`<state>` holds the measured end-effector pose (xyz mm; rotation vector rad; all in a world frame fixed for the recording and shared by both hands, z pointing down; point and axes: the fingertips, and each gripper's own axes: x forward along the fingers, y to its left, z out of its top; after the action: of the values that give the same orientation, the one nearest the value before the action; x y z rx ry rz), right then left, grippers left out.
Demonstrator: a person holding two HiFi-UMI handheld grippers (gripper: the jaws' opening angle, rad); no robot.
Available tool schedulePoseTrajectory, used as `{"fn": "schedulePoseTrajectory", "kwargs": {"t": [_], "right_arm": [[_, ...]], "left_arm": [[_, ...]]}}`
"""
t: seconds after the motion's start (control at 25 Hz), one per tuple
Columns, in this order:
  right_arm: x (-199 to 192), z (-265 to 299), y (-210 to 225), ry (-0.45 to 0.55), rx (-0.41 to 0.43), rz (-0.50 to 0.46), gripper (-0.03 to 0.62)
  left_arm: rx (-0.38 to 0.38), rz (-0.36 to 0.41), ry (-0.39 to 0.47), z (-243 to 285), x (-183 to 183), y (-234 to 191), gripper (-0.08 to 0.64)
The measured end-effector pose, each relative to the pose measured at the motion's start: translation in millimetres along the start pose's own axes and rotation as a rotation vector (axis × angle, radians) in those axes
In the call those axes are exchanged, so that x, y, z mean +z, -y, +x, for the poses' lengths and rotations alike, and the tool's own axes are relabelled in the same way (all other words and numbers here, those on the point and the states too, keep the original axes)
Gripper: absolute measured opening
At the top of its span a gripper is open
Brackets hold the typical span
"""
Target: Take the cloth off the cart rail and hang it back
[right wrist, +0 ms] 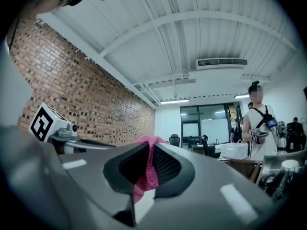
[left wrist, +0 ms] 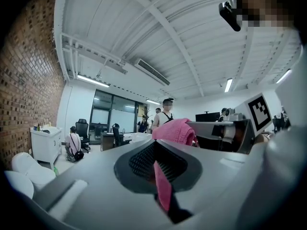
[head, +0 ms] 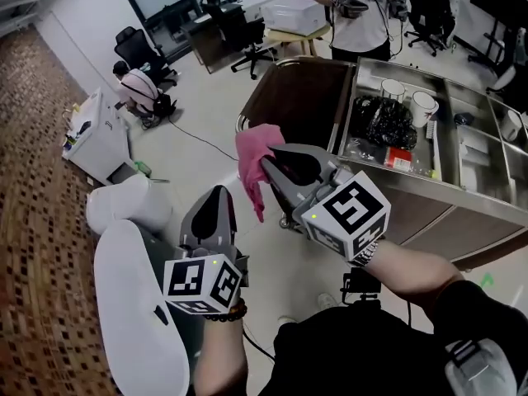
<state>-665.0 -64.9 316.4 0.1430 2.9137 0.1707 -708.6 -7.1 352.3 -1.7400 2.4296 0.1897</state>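
Observation:
The pink cloth [head: 250, 163] hangs in the air off the near left corner of the cart [head: 297, 97], away from its rail [head: 242, 122]. My right gripper [head: 268, 162] is shut on the cloth's upper part; in the right gripper view the cloth [right wrist: 146, 176] is pinched between the pads and bulges over the tips. My left gripper [head: 217, 198] points up, lower and to the left, apart from the cloth, its jaws close together with nothing in them. In the left gripper view the cloth [left wrist: 175, 131] shows beyond the tips, and a pink strip shows through the slit.
The cart's steel top tray [head: 462, 180] holds a black bag [head: 382, 120] and two cups [head: 393, 89]. A white rounded seat [head: 136, 304] is at lower left. A person [head: 136, 85] crouches by a white cabinet [head: 97, 134]; another stands behind the cart [head: 359, 23].

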Motion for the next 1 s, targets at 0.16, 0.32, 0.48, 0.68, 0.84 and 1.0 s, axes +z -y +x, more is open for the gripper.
{"fn": "schedulePoseTrajectory", "kwargs": {"t": [0.16, 0.32, 0.48, 0.68, 0.84, 1.0], "right_arm": [[-12, 36, 19, -0.015, -0.032, 0.002, 0.025], [-14, 68, 21, -0.019, -0.079, 0.004, 0.026], [-11, 101, 20, -0.027, -0.145, 0.0, 0.026], [-7, 140, 18, -0.039, -0.243, -0.002, 0.025], [-8, 167, 18, -0.057, -0.302, -0.001, 0.026], [-20, 185, 24, -0.077, -0.333, -0.002, 0.026]], "left_arm": [[-0.044, 0.005, 0.016, 25, -3, -31, 0.003], [-0.084, -0.001, 0.012, 34, 0, -63, 0.003], [-0.146, 0.002, 0.007, 40, 11, -97, 0.003], [-0.233, 0.001, 0.001, 44, 26, -138, 0.003], [-0.265, -0.014, -0.01, 43, 34, -170, 0.003], [-0.278, -0.043, -0.022, 52, 25, -190, 0.003]]}}
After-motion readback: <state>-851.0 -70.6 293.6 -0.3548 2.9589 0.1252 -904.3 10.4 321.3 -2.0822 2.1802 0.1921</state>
